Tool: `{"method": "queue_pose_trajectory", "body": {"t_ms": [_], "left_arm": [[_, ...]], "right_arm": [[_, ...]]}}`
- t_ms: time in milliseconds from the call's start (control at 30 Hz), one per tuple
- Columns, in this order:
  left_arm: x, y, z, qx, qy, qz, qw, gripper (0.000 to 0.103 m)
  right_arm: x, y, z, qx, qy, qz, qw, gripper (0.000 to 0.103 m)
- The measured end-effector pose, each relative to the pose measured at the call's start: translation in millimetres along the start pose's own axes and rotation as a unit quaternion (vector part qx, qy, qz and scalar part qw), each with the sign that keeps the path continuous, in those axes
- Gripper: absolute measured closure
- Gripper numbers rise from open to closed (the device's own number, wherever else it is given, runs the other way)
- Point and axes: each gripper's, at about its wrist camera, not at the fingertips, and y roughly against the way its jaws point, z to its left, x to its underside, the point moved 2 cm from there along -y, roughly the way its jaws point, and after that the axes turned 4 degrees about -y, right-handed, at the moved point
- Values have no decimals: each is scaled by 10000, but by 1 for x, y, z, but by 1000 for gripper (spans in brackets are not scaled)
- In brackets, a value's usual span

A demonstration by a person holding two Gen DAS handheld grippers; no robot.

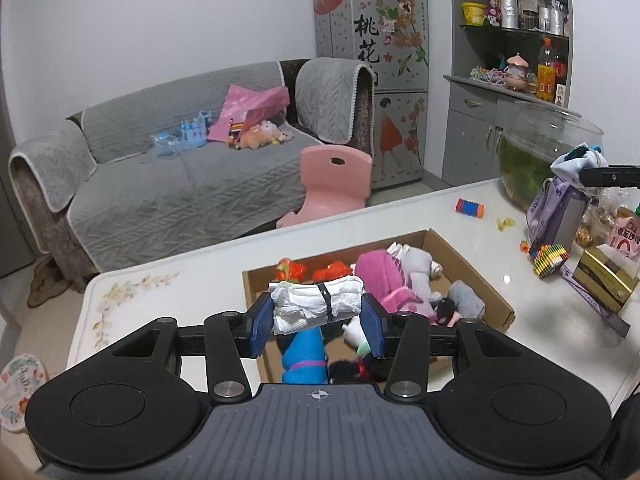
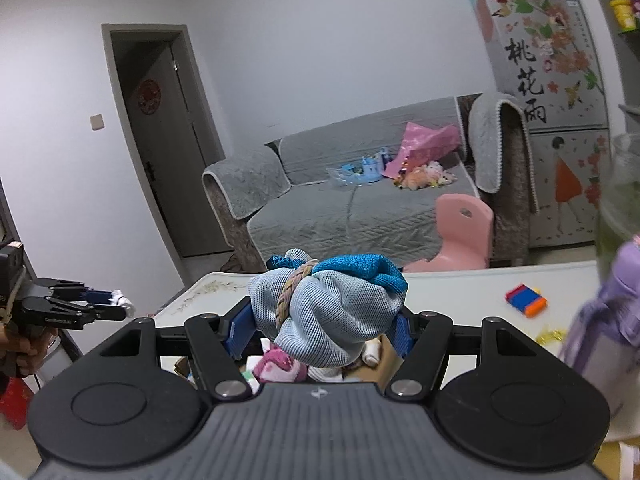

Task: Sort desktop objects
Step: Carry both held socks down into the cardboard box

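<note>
The white bundle (image 1: 318, 298), a roll of pale cloth cinched by a dark band, sits at the centre of the left wrist view, pinched end to end between the blue pads of the left gripper (image 1: 318, 322) and held in the air above the cardboard box (image 1: 476, 276). In the right wrist view the right gripper (image 2: 320, 326) clamps a blue-grey mesh bundle (image 2: 328, 304) tied with a braided band, at centre frame, also above the box. Both bundles appear to be mid-carry, so the step in hand is judged to be moving 2 picked items to their sorting place; the next move calls for choosing a destination and keeping each squeeze firm, since soft cloth can slip. The box below holds pink, grey and orange soft items on the white table (image 1: 360, 224). At the upper right of the left wrist view, the fridge (image 1: 368, 32) bears the characters 桃花; the right wrist view shows 桃花雨. A pink pack (image 1: 626, 238) at right edge shows 10; its other print is too small to read.
</note>
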Motion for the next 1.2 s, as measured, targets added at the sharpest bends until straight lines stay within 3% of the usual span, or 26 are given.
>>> {"method": "queue_pose_trajectory", "body": {"t_ms": [533, 1200], "left_arm": [[-28, -72, -11, 259, -103, 260, 9993, 50], [-7, -156, -6, 419, 163, 802, 9958, 49]], "right_arm": [[-2, -47, 1, -307, -170, 406, 9986, 40], [23, -102, -6, -136, -240, 1191, 9925, 40]]}}
